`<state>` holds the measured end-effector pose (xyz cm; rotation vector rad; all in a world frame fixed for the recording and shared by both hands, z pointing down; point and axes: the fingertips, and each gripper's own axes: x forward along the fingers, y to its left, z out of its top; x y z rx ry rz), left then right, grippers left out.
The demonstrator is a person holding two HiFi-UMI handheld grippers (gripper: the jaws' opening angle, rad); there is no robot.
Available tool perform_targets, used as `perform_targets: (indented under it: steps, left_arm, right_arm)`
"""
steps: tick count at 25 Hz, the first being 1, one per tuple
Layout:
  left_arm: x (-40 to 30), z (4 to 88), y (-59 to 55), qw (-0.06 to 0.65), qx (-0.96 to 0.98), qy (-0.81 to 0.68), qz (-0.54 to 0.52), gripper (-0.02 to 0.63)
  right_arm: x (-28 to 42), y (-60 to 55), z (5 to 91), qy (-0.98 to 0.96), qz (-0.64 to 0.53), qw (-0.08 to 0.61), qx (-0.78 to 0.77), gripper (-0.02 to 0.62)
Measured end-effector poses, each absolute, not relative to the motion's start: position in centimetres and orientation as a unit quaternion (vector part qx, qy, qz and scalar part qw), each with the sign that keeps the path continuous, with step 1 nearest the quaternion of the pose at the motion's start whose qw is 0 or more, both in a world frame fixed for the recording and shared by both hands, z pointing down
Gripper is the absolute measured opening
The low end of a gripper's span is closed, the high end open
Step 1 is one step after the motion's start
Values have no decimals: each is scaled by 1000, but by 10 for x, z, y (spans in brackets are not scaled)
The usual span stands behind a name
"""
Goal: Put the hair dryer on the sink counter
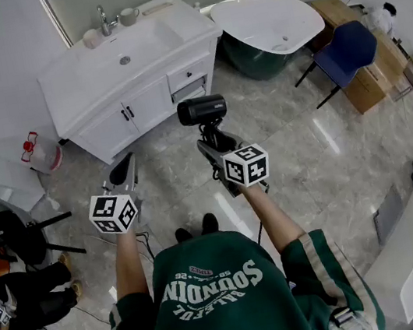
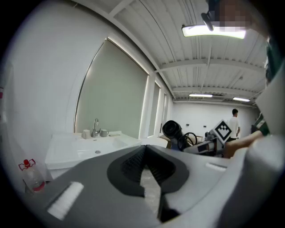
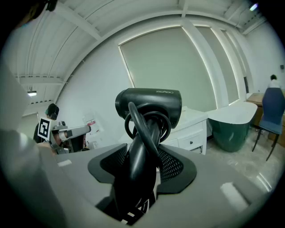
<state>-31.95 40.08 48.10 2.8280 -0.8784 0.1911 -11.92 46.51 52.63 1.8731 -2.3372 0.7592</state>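
A: So, head view: right claw (image 1: 213,142) is clamped on the hair dryer (image 1: 201,110) handle, barrel above the jaws. Sink counter (image 1: 167,29) is ahead and left of that claw, well apart. Dryer not set down yet.

B: Left claw (image 1: 125,169)?

A: Left gripper view: jaws nearly together, nothing btwn them. Counter ahead of it, slightly left.

B: Right gripper view?

A: Pads press the handle from both sides. Cord (image 3: 138,120) is looped round it just above the jaws.

B: Risks?

A: IMO three.
1. Weight sits above the grip, so a fast swing could pivot the handle in the pads.
2. The cord loop looks loose and could snag the faucet (image 1: 104,18) or knock the cups (image 1: 92,38) at the counter's back.
3. Released too near the front edge or on the basin (image 1: 124,56) slope, it slides.
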Motion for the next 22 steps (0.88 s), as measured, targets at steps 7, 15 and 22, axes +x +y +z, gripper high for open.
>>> perform_targets:
  steps: [7,15,22]
  left_arm:
    - [-298,485,389,92,950,-291,65,51]
    - [-282,490,379,95,948,-298,65,51]
    - [-262,497,378,103,946,-300,68,51]
  right_arm:
    - [-101,454,529,-755,243,28,608,209]
    - [-88,444,537,-761,246,38,599,209]
    - [-65,439,545,-755,260,41,600,209]
